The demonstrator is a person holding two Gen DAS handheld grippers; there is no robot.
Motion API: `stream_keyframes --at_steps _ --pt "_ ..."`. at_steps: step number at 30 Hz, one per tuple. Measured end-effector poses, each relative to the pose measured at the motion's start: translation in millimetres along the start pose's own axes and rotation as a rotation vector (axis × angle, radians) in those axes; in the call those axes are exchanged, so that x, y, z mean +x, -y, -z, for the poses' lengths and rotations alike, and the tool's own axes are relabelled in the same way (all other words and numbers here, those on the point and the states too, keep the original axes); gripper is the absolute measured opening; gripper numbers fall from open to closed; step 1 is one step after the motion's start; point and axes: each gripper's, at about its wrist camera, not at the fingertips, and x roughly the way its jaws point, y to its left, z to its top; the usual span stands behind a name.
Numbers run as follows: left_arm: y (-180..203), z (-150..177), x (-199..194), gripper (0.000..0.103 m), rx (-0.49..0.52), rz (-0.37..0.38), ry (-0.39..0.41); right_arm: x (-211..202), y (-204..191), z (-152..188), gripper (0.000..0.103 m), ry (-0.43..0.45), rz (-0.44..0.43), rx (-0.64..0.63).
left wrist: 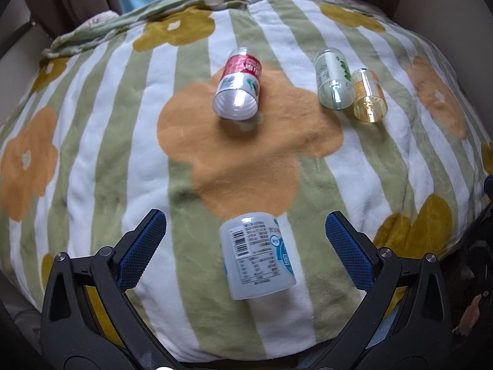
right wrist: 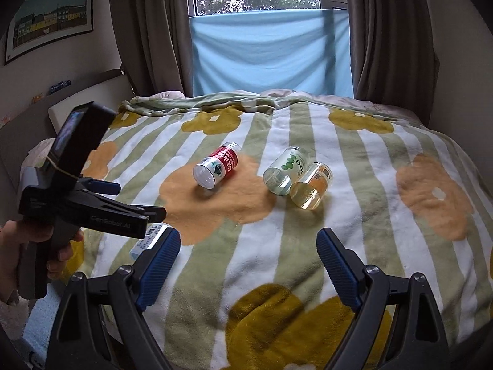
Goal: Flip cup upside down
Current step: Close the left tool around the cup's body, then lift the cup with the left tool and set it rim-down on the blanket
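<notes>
A white cup with a blue label [left wrist: 258,254] stands on the blanket between the open fingers of my left gripper [left wrist: 245,231], which does not touch it. In the right wrist view only a bit of this cup [right wrist: 148,238] shows behind the left gripper's body [right wrist: 83,206]. A red-labelled cup [left wrist: 238,88] [right wrist: 216,166] lies on its side on an orange flower. A green-labelled cup [left wrist: 334,80] [right wrist: 286,168] and an orange-labelled cup [left wrist: 369,95] [right wrist: 311,189] lie side by side, touching. My right gripper [right wrist: 249,248] is open and empty above the blanket.
The flowered, striped blanket [right wrist: 354,215] covers a soft bed. Its far edge is bunched [right wrist: 197,101] below a window with a blue cloth [right wrist: 271,52] and curtains. A headboard and picture are at the left.
</notes>
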Motion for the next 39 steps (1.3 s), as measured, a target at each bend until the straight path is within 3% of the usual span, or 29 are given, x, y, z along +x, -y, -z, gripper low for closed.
stream_keyframes --at_steps 6,11,16,22,24,27,30,33,35,37,39 --pt "-17 -1 35 0.100 -0.061 0.050 -0.173 5 -9 -1 0.088 0.021 -0.047 -0.024" --pt "-14 2 62 0.088 -0.105 0.110 -0.294 7 -19 -2 0.088 0.039 -0.081 -0.035" --pt "-6 -1 78 0.082 -0.116 0.136 -0.344 7 -21 -2 0.088 0.038 -0.094 -0.040" --pt "0 -1 95 0.062 -0.136 0.190 -0.404 8 -24 -3 0.088 0.035 -0.095 -0.048" --pt "-1 -1 98 0.062 -0.147 0.208 -0.409 8 -24 -3 0.088 0.036 -0.095 -0.050" --pt "-7 0 95 0.061 -0.165 0.254 -0.381 8 -25 -3 0.088 0.036 -0.095 -0.049" --pt "-10 -1 74 0.061 -0.152 0.271 -0.287 7 -27 -3 0.088 0.041 -0.101 -0.049" --pt "-14 -2 51 0.061 -0.106 0.227 -0.118 8 -28 -3 0.088 0.047 -0.111 -0.040" --pt "-18 -4 37 0.061 -0.073 0.212 0.050 12 -28 0 0.088 0.044 -0.123 -0.029" --pt "-20 -1 33 0.061 -0.059 0.170 0.156 17 -30 4 0.088 0.038 -0.134 -0.021" --pt "-23 0 32 0.061 -0.057 0.179 0.249 24 -32 9 0.088 0.026 -0.141 -0.016"
